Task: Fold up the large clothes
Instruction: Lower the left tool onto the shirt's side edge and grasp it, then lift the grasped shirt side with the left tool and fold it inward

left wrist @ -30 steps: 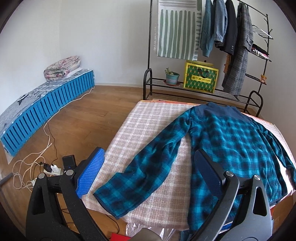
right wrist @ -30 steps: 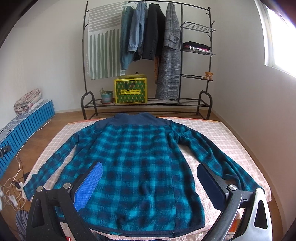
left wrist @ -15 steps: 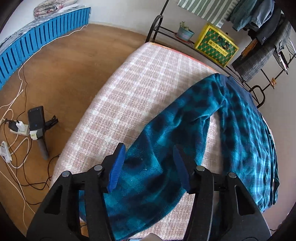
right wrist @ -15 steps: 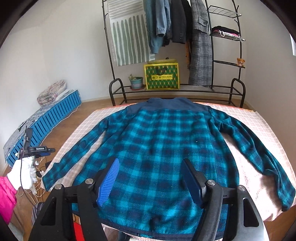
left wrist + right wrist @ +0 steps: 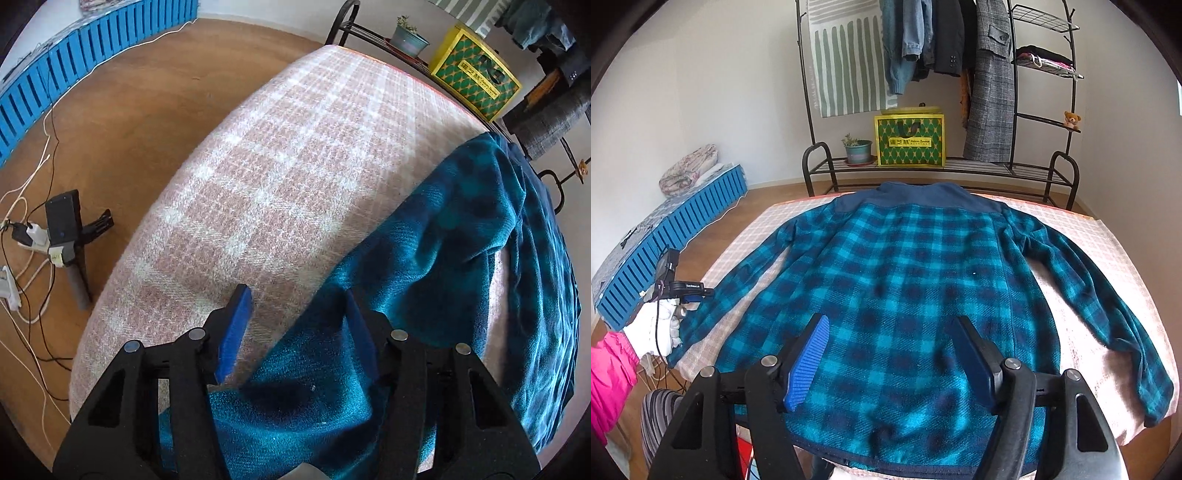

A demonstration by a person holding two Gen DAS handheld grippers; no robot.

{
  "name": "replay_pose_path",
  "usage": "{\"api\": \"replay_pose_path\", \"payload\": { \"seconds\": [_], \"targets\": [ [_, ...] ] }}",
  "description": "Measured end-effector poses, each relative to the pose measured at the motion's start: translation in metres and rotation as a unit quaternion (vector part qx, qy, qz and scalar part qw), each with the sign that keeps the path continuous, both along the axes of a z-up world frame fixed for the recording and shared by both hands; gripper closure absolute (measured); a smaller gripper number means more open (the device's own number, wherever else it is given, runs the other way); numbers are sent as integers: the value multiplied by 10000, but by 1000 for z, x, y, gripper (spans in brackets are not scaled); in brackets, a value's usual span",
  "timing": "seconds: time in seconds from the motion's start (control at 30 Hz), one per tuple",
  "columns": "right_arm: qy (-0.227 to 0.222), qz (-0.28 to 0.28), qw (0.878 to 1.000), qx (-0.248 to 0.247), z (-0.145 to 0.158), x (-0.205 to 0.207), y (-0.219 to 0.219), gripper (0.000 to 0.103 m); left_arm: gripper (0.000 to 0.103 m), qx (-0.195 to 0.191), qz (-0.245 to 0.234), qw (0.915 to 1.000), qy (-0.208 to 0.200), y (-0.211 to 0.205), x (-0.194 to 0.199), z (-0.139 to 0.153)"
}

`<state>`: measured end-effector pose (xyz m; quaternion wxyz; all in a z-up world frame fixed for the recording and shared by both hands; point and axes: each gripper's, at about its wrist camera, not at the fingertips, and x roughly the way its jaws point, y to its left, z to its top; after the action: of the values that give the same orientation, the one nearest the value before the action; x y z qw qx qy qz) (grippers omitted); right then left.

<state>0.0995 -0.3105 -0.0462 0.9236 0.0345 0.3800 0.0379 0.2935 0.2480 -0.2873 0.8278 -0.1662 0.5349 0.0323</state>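
A large teal and navy plaid fleece shirt [image 5: 905, 280] lies spread back-up on a table covered with a pink checked cloth [image 5: 280, 155]. Its left sleeve [image 5: 424, 266] runs toward the table's near left corner. My left gripper [image 5: 295, 299] is open and low over the sleeve's cuff end, with its jaws on either side of the fabric. It also shows in the right wrist view [image 5: 683, 290], held by a white-gloved hand. My right gripper [image 5: 890, 325] is open and empty above the shirt's lower back, near the hem.
A black clothes rack [image 5: 945, 92] with hanging coats, a yellow-green box [image 5: 910, 140] and a potted plant [image 5: 857, 147] stands behind the table. A blue slatted bench [image 5: 676, 229] lines the left wall. Cables and a power strip [image 5: 22, 236] lie on the wooden floor.
My left gripper has dropped down onto the left sleeve's cuff end and its jaws have narrowed. My right gripper has narrowed and moved slightly closer over the shirt's lower back.
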Motion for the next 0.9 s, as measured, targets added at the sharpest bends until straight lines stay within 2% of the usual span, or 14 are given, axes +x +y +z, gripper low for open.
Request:
{"api": "replay_pose_path", "payload": {
  "seconds": [0.03,0.07,0.1,0.2,0.27,0.33,0.4,0.47,0.53,0.6,0.73,0.9],
  "targets": [
    [17,-16,10000,17,-1,1,-1,31,75,-6,-29,10000,-51,-2,0,0],
    [33,-24,10000,39,-2,1,-2,31,83,-94,-41,9999,-101,-3,-1,1],
    [44,-24,10000,59,-2,1,-2,31,97,-245,-41,9996,-149,-4,-1,1],
    [65,25,9999,76,-3,2,-2,34,101,-302,22,9991,-307,-11,0,7],
    [80,79,9999,58,-2,3,-1,37,102,-512,5,9974,-503,-15,-4,16],
    [104,109,9999,68,-3,5,-3,42,102,-615,-45,9960,-648,-21,-5,29],
    [174,117,9996,168,-6,8,-6,51,102,-761,-182,9936,-819,-29,-7,45],
    [264,85,9992,299,-10,13,-11,57,102,-710,-296,9921,-989,-38,-10,60],
    [329,67,9984,448,-12,16,-14,62,102,-978,-329,9889,-1070,-44,-12,72],
    [367,123,9976,572,-13,19,-16,66,102,-1090,-430,9855,-1228,-54,-15,89],
    [386,186,9966,708,-13,28,-19,70,103,-1238,-943,9751,-1579,-93,-21,127],
    [339,185,9945,975,-12,41,-31,72,103,-1379,-1834,9552,-1871,-167,-43,167]
  ]
}}
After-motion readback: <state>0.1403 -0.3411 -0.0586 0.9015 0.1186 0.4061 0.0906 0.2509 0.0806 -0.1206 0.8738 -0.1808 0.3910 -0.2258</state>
